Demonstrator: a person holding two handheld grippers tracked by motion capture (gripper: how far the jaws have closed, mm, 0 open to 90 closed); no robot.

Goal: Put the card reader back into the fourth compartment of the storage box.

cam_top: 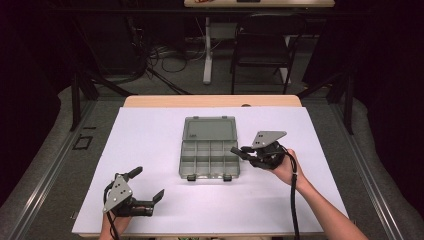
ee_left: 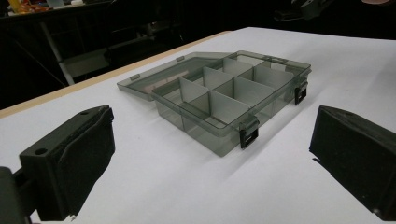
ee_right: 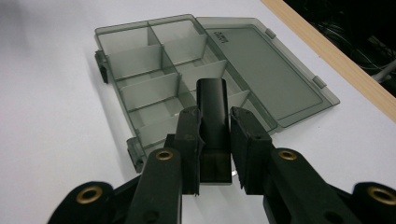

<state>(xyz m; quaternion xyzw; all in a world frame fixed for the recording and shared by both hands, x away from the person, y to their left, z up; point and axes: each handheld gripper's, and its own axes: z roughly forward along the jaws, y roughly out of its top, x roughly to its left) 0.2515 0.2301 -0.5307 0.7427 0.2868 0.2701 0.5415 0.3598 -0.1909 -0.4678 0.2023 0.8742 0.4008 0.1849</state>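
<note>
Surface (cam_top: 150, 210) first, white-covered and bare but for one grey see-through box (cam_top: 209, 159) lying near its middle, a little toward the far edge. Its lid (cam_top: 209, 129) is folded flat open toward that far edge, and two black latches (cam_top: 191, 177) face the near edge. I count eight compartments, none holding anything I can make out.

Right tongs (cam_top: 245, 151) sit at the box's right side, clamped on one small black block (ee_right: 212, 109) held over the compartments. Left tongs (cam_top: 148, 184) hover wide apart near the near-left corner, holding nothing.

Risks, as I judge them: the block looks nearly as wide as a compartment — released off-centre, it could straddle a divider or tip out. The box looks light and nothing pins it, so a nudge from the right could slide it. The flat lid could also catch a jaw.
</note>
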